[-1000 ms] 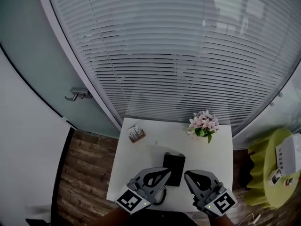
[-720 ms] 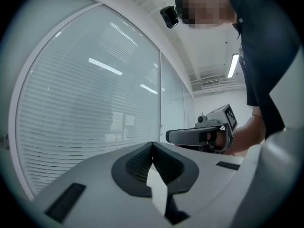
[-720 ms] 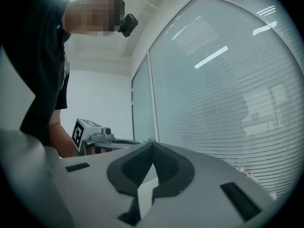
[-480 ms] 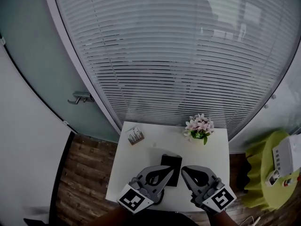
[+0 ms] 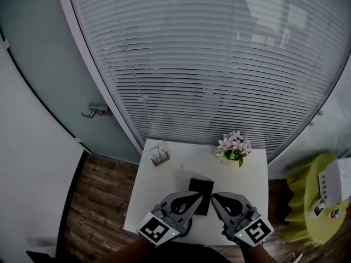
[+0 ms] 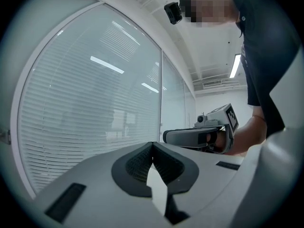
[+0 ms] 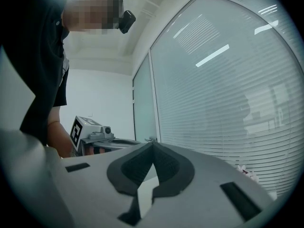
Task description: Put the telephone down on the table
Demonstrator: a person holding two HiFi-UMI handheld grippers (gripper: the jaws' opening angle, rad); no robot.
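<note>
Telephone (image 5: 203, 189) flat on table (image 5: 155, 190) — L claw (image 5: 195, 196), R claw (image 5: 214, 198) pressed together, empty, over near edge.

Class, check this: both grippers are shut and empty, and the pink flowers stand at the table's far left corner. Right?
No. The head view shows the pink flowers at the far right corner of the table. The left gripper and right gripper are indeed shut and empty.
</note>
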